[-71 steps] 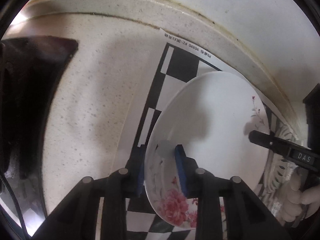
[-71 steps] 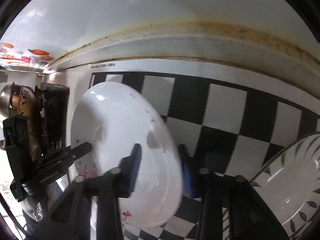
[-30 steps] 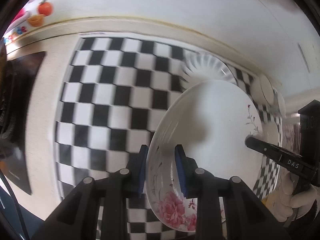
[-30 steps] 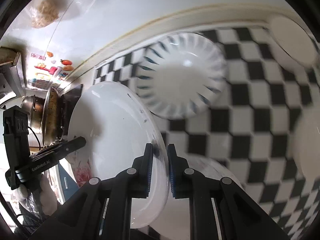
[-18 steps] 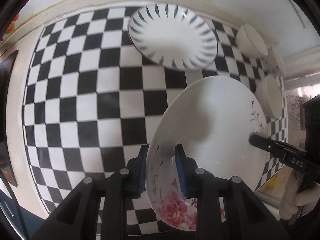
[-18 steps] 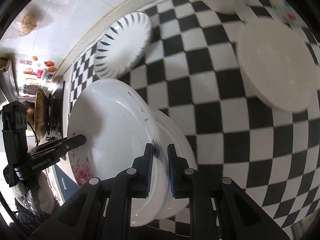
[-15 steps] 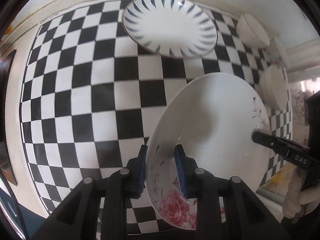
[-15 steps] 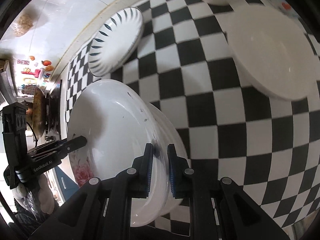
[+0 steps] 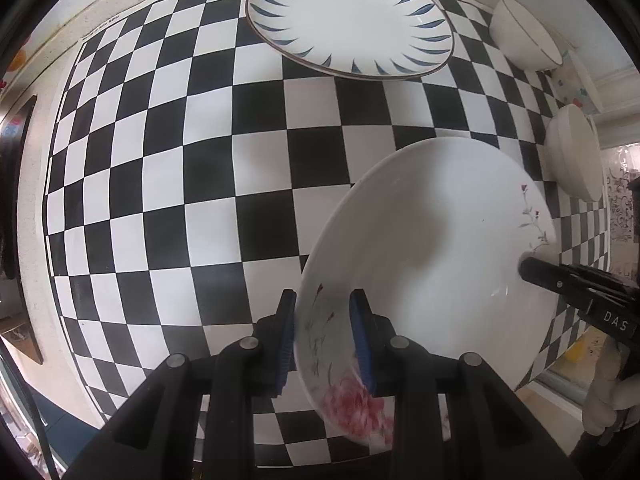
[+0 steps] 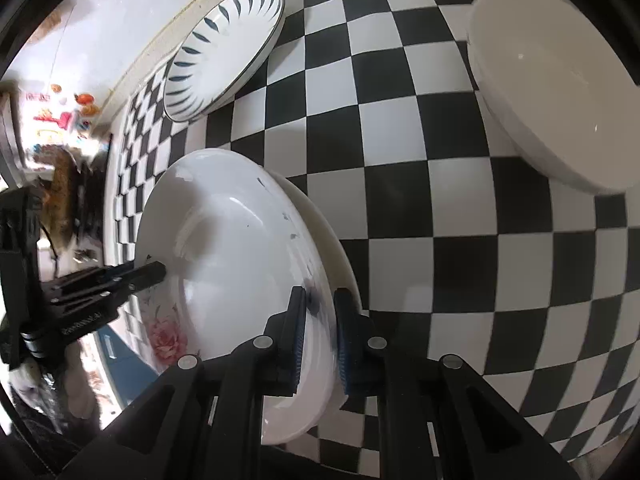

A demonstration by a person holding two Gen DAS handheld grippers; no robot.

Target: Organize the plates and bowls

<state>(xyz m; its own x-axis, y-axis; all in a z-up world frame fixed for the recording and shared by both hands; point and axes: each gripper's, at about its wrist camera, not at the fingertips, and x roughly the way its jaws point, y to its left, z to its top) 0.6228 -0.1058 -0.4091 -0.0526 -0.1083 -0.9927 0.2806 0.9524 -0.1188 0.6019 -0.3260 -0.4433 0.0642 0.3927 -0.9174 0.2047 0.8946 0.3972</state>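
Both grippers hold one white plate with pink flowers [image 9: 432, 248] above a black-and-white checkered mat [image 9: 168, 184]. My left gripper [image 9: 326, 336] is shut on its near rim by the flower print. My right gripper [image 10: 320, 332] is shut on the opposite rim of the same plate [image 10: 240, 248]; its fingers also show at the right of the left wrist view [image 9: 560, 276]. A white plate with blue leaf marks [image 9: 348, 20] lies at the far side of the mat, also in the right wrist view [image 10: 224, 48].
A white bowl with a dark rim [image 9: 524, 36] stands at the far right. A plain white bowl [image 9: 576, 152] stands nearer on the right, large in the right wrist view [image 10: 548, 80]. A stove with a pan [image 10: 60, 184] is at the left. The counter edge runs along the front.
Both grippers carried the flowered plate from near the back wall out over the checkered mat. The blue-marked plate and the bowls have come into view. The right gripper closed on the rim early on.
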